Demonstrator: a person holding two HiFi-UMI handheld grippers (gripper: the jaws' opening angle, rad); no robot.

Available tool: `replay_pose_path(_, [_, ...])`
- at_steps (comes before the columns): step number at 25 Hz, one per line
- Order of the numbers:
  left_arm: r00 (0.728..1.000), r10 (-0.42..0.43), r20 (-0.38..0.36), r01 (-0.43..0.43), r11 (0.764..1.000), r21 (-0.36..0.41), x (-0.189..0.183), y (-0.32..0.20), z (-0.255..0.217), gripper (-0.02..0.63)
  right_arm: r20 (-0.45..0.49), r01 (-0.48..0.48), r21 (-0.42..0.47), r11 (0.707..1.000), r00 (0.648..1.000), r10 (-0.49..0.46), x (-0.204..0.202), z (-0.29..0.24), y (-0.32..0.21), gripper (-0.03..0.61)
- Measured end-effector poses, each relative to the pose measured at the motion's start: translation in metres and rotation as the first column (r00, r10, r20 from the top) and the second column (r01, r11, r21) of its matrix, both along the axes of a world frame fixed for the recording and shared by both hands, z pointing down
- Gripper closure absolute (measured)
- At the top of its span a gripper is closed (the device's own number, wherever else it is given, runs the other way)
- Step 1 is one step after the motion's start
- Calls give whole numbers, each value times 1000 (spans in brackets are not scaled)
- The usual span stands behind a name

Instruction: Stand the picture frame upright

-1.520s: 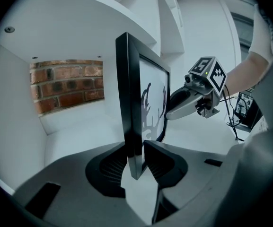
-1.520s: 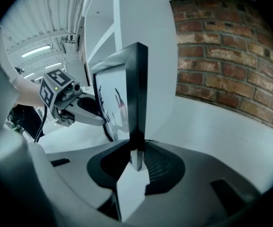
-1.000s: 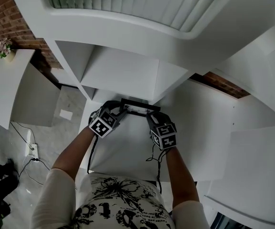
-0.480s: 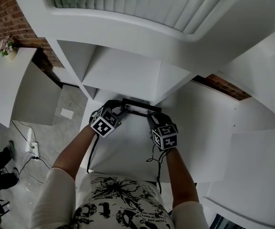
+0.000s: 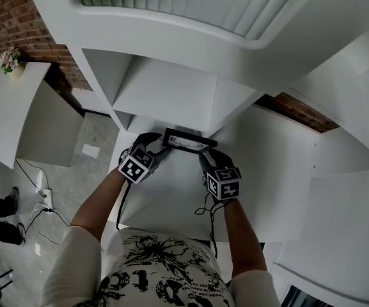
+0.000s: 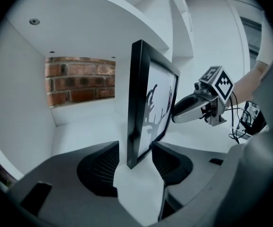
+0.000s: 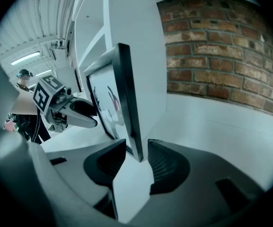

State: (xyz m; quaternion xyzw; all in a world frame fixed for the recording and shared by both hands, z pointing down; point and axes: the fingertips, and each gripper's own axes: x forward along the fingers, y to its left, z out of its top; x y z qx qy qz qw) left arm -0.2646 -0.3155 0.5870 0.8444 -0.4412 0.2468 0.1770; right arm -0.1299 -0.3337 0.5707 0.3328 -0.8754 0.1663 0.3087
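Two sets of jaws have just been opening: my left gripper (image 5: 160, 147) and right gripper (image 5: 204, 155) are straddling the picture frame (image 5: 189, 142), pads clear. It is standing upright, centre, on the white shelf (image 5: 171, 194). A brick wall (image 6: 79, 82) is showing beyond. In the head view I am losing its lower corners behind the grippers.

we see a flat white shelf board (image 5: 170, 196) in a white cabinet; a black-rimmed picture frame (image 5: 189, 141) stands upright on it.
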Motion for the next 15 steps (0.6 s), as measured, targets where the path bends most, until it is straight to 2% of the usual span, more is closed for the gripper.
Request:
replay_pose_path(5, [994, -101, -32, 103, 994, 44, -12, 21, -16, 408, 9, -32, 32, 999, 999, 32, 11, -11, 14, 430])
replay_pose_path(12, [988, -117, -101, 132, 980, 150, 1, 66, -50, 480, 58, -91, 115, 989, 995, 85, 24, -40, 52, 567])
replay_pose_path(15, [977, -154, -145, 181, 963, 198, 1, 82, -71, 540, 98, -109, 167, 980, 991, 93, 24, -60, 70, 572])
